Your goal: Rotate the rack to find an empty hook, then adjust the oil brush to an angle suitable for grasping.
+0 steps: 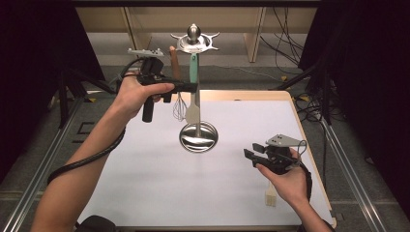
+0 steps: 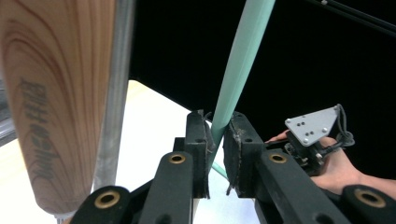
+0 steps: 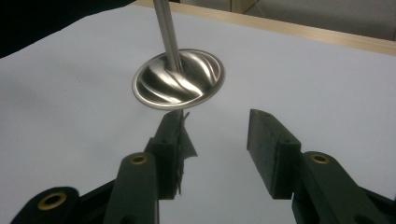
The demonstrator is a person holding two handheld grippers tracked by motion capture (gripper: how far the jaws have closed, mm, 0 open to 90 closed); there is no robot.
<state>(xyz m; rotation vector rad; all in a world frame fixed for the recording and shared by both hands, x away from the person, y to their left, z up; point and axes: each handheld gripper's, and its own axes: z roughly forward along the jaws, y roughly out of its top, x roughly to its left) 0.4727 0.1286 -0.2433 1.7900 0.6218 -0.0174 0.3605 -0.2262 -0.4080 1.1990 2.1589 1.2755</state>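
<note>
Two utensils hang from the stand [image 1: 194,40] just beside your left claw [image 1: 193,87]: a teal-handled spatula [image 1: 194,96] and a wooden-handled whisk [image 1: 177,92]. The spatula's teal handle [image 2: 240,65] runs up between the left claw's pads [image 2: 237,154]; a thin gap shows on at least one side, so I read those pads as slack around the handle rather than clamping it. The spatula appears to hang from the top ring of the stand, its pale blade straight below your left claw and above the steel base dish [image 1: 198,137]. The whisk's wooden handle [image 2: 56,102] sits close to the left of that claw, next to the stand's pole.

Your right claw [image 1: 251,153] waits wide open and empty, low over the white bench [image 1: 145,183], with the dish [image 3: 179,79] ahead of it and well apart from the spatula.

Judging from this, the spatula is either just hung or about to be taken off; which one I cannot tell. What is left is backing the left claw clear of the handle, or closing on it and lifting it off its hook.
</note>
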